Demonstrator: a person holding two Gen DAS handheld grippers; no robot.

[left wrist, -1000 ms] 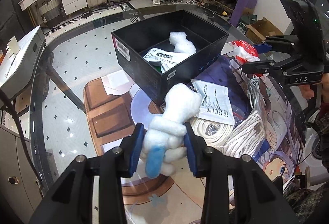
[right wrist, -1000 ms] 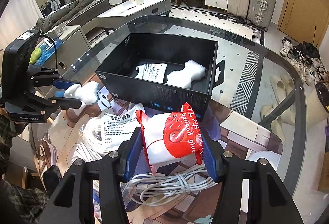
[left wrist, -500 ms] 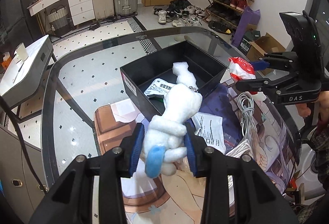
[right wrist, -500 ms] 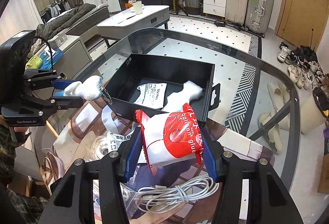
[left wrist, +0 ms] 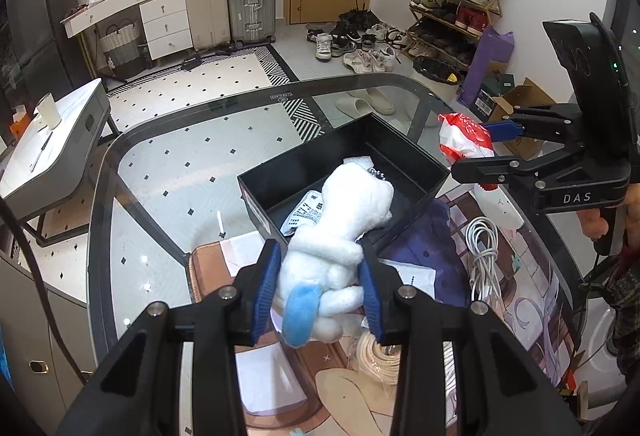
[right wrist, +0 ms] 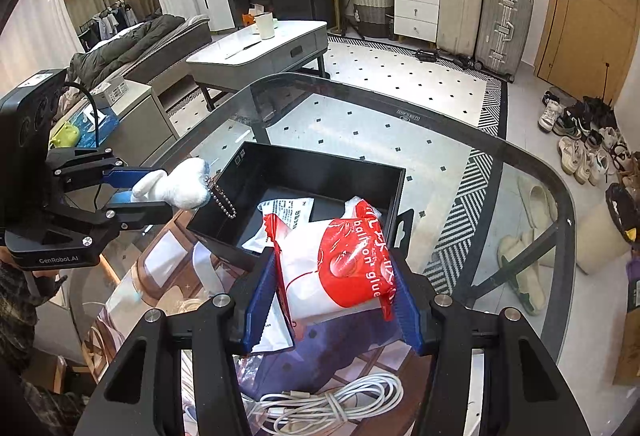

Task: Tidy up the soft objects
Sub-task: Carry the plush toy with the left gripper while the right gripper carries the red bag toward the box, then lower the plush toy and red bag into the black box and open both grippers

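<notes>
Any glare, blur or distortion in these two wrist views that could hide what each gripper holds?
Left wrist view: strong fisheye bending and dark corners; the plush toy is sharp, with faint reflections on the glass table. Right wrist view: same distortion; the red and white bag is crisp and its print legible, with ceiling lights bright at upper left.

"balloon glue" on red-white bag [right wrist: 344,268]

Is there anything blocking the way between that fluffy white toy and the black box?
Nothing visible. The white plush toy, clamped in the left gripper, hangs above the open-topped black box. Inside lie only a flat printed packet and a white foam piece.
</notes>
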